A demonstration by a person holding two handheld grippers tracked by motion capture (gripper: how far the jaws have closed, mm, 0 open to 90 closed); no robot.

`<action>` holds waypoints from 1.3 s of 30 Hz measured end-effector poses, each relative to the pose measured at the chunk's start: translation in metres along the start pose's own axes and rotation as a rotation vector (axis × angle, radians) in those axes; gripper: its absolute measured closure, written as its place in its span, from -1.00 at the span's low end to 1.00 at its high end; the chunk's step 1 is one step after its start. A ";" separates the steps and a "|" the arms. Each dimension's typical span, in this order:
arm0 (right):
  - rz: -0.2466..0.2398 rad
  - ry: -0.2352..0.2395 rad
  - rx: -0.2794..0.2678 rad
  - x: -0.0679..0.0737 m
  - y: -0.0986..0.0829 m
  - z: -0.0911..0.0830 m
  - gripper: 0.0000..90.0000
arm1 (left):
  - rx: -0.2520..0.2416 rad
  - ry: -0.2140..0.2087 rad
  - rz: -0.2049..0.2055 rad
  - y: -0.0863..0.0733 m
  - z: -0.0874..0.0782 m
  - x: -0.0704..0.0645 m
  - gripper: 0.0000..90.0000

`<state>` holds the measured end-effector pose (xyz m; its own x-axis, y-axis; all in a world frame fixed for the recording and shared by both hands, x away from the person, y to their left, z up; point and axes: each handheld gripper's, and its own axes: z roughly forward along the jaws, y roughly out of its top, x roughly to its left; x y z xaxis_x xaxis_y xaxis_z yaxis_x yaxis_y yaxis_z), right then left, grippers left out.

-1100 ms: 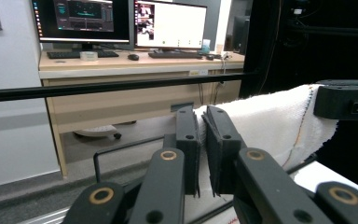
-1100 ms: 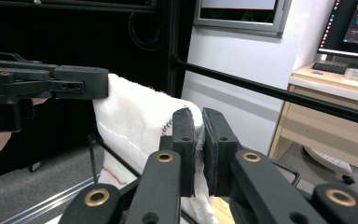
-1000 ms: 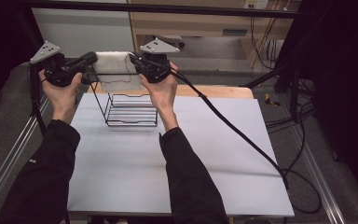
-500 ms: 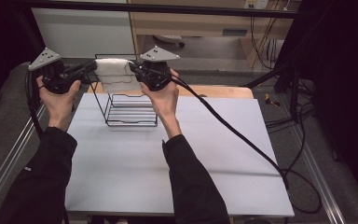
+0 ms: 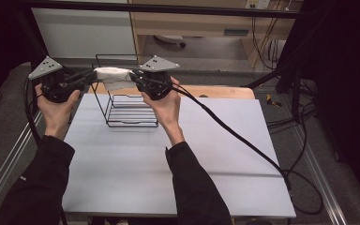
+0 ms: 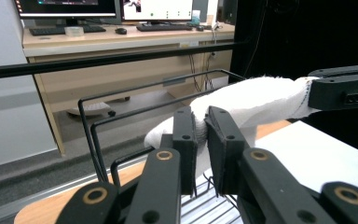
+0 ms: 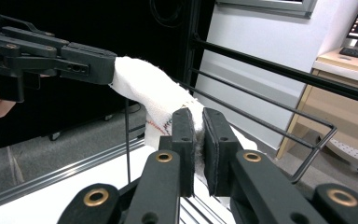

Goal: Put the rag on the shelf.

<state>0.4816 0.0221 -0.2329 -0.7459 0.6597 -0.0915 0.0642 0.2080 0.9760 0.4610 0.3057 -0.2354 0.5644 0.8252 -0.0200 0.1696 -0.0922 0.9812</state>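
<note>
Left gripper (image 5: 93, 76), black w/ grey three-cornered plate on top, is clenched on the left end of a folded white cloth towel (image 5: 113, 76); in the left gripper view its jaws pinch the cloth betw. them (image 6: 200, 135). Left hand (image 5: 55, 101) grips from below, wrist raised, forearm in dark sleeve running from the near edge up and slightly left. Right gripper (image 5: 132, 78) clamps the towel's right end, jaws nipped tight on fabric in the right gripper view (image 7: 197, 140). Right hand (image 5: 163, 101) held at approx. same height, forearm angled from near-centre. Towel spans betw. both grippers, held in the air above a black wire rack (image 5: 126, 108) standing on the far-left part of the white table top (image 5: 206, 154).
</note>
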 end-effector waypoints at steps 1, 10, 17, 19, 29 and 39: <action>-0.002 0.000 0.002 0.000 -0.001 0.000 0.87 | 0.005 0.000 0.000 0.001 -0.001 0.000 0.80; -0.003 0.005 0.007 0.002 -0.005 0.000 0.87 | 0.006 0.012 0.016 0.023 -0.010 -0.003 0.86; -0.012 0.006 0.012 0.003 -0.008 0.000 0.87 | 0.045 0.032 0.002 0.031 0.005 -0.001 0.99; -0.016 0.007 0.013 0.004 -0.009 0.001 0.87 | 0.044 0.036 -0.011 0.033 0.009 0.000 0.99; -0.015 0.014 0.018 0.003 -0.014 0.001 0.86 | 0.085 -0.011 -0.018 0.024 0.016 -0.001 1.00; -0.022 0.021 0.028 0.005 -0.019 0.001 0.83 | 0.109 -0.030 -0.003 0.006 0.011 -0.003 1.00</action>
<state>0.4775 0.0217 -0.2516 -0.7614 0.6391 -0.1086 0.0655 0.2425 0.9679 0.4693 0.2962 -0.2315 0.5873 0.8088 -0.0298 0.2573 -0.1517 0.9543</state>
